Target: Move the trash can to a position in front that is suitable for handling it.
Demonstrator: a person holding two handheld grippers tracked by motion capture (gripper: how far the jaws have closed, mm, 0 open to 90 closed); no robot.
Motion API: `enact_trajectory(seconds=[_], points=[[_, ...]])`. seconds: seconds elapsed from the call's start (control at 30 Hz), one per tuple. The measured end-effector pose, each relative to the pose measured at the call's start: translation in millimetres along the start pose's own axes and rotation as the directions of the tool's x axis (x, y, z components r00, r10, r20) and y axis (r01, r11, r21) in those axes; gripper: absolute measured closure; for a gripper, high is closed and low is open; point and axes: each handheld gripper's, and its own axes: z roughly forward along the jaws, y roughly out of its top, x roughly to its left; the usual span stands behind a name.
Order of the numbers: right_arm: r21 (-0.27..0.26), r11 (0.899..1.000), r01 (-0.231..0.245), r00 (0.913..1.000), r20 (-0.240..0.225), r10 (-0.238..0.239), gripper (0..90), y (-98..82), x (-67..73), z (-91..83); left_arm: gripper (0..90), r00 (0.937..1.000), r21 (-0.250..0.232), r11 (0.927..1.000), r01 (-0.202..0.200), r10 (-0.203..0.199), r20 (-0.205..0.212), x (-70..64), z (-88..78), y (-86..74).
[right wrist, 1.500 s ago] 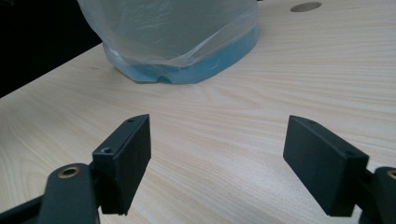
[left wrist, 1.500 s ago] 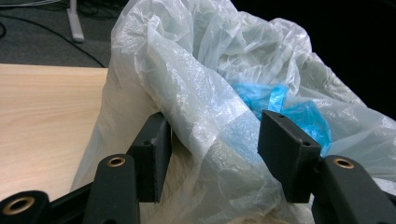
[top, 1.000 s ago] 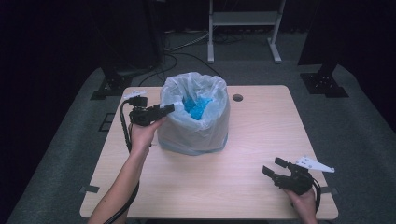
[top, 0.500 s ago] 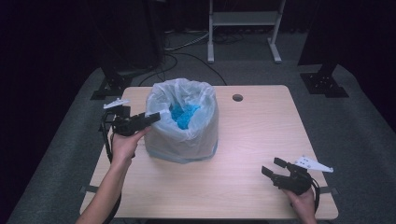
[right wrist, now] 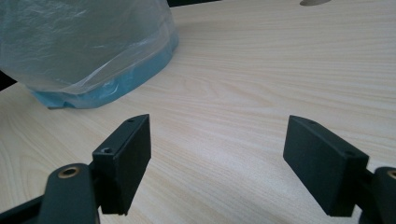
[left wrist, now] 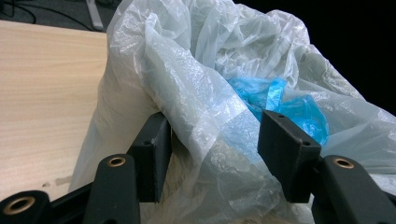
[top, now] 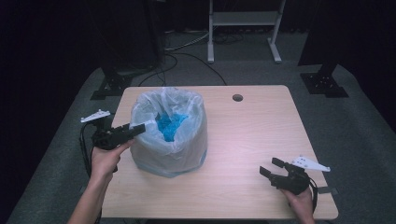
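Observation:
A translucent white plastic bag (top: 170,135) stands on the wooden table (top: 261,130), with crumpled blue material (top: 169,125) inside it. My left gripper (top: 140,127) reaches the bag's left rim from the table's left edge. In the left gripper view its jaws (left wrist: 212,149) are half closed around a bunched fold of the bag (left wrist: 201,93), with the blue material (left wrist: 280,100) behind. My right gripper (top: 270,167) rests at the table's front right, open, with bare wood between its jaws (right wrist: 217,154). The bag's base (right wrist: 84,46) lies far off to its left.
A round cable hole (top: 237,97) sits in the table's far side. Behind the table are a white stand (top: 243,18), floor cables (top: 187,51) and black stand feet (top: 324,81). The table's left edge is right under the left hand.
My left gripper has moved leftward toward the table's left edge, and the bag has slid left with it. The right gripper has stayed where it was.

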Motion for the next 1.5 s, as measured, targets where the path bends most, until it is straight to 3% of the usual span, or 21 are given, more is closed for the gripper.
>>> enact_trajectory(seconds=[0.2,0.3,0.57,0.9,1.07,1.2,1.5], points=[[0.000,1.000,0.000,1.0000,0.001,0.000,22.1,0.0,0.0,0.1,43.7,1.0000,-0.005,1.0000,-0.004,0.004,0.006,-0.6,-5.4,-4.1],[0.000,1.000,-0.001,1.0000,0.001,0.001,22.1,0.1,-0.2,0.1,41.0,0.9993,-0.020,0.9992,-0.034,0.034,-0.017,-1.3,-4.7,-4.6],[-0.004,1.000,-0.004,1.0000,0.004,0.004,22.1,0.0,-1.2,-0.7,41.2,0.9968,-0.053,0.9969,-0.058,0.055,-0.058,-3.4,-2.1,-6.1],[-0.006,1.000,-0.004,1.0000,0.006,0.004,22.1,0.0,-0.8,-0.2,42.3,0.9969,-0.109,0.9929,-0.047,0.040,-0.067,-3.1,-3.1,-11.9],[-0.008,1.000,-0.010,0.9999,0.007,0.010,22.1,0.1,-0.8,0.2,41.6,0.9983,-0.152,0.9882,-0.018,0.009,-0.057,0.0,-4.0,-17.7],[-0.006,1.000,-0.007,0.9999,0.007,0.007,22.2,0.2,0.1,1.0,40.0,0.9952,-0.177,0.9830,-0.049,0.033,-0.092,-1.5,-5.7,-17.9],[-0.010,1.000,-0.012,0.9999,0.002,0.012,22.1,0.9,0.3,1.5,57.7,0.9841,-0.205,0.9702,-0.130,0.100,-0.147,-3.9,-10.3,-15.9]])
